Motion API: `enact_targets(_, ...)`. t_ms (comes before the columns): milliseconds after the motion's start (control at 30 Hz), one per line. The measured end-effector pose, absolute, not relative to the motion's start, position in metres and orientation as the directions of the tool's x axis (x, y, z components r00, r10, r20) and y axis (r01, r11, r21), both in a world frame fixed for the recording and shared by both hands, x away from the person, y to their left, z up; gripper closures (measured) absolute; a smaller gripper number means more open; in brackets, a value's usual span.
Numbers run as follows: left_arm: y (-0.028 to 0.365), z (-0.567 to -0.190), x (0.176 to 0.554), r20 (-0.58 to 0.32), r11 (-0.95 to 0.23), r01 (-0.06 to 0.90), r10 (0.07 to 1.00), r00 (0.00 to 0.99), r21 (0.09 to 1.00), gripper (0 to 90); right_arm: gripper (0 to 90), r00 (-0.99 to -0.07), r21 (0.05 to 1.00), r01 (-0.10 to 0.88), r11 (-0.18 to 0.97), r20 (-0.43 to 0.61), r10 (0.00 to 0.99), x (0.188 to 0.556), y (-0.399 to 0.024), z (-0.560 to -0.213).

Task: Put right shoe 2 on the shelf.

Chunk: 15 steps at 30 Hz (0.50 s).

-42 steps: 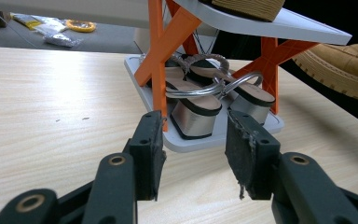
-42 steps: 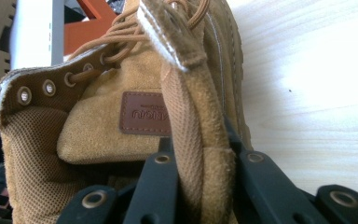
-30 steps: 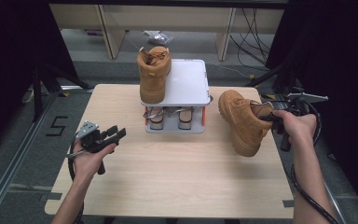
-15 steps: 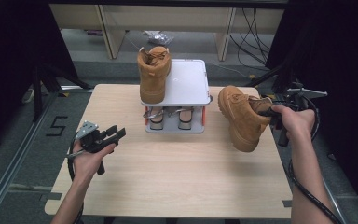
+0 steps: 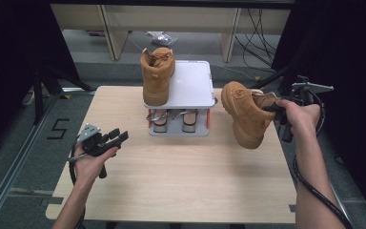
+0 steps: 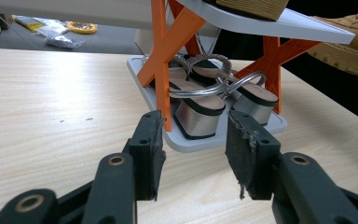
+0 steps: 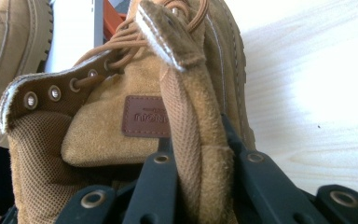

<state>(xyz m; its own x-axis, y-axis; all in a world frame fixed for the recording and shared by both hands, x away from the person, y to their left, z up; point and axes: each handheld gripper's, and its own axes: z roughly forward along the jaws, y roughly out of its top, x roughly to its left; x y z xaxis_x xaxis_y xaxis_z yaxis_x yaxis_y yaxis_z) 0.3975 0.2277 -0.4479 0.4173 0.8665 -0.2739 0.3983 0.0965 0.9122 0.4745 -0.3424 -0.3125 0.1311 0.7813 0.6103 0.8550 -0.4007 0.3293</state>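
Observation:
A tan lace-up boot (image 5: 244,113) hangs tilted above the table's right side, toe toward the rack. My right gripper (image 5: 272,108) is shut on its collar. In the right gripper view the two jaws pinch the suede collar edge (image 7: 196,154) beside the brown label (image 7: 145,116). Its matching boot (image 5: 157,75) stands on the left part of the rack's white top shelf (image 5: 193,86). My left gripper (image 5: 118,137) rests low at the table's front left, open and holding nothing, and points at the rack. Its pads (image 6: 150,140) frame a pair of silver sandals (image 6: 200,100).
The rack (image 5: 178,131) has orange legs (image 6: 164,51) and a white base, and the sandals (image 5: 171,119) sit under its shelf. The wooden table (image 5: 181,181) is bare in front. Cables and a bag lie on the floor beyond.
My right gripper has raised the boot a little off the table and tipped it. The left gripper has stayed where it was.

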Motion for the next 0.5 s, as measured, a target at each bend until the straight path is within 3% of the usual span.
enact_targets(500, 0.2282, -0.4492, 0.3981, -0.275, 0.097, 0.400, 0.867, 0.415, 0.911, 55.5, 82.7, 0.130, 0.346, 0.839, -0.419, 0.621, 0.773, 0.4838, -0.3363, -0.3021)
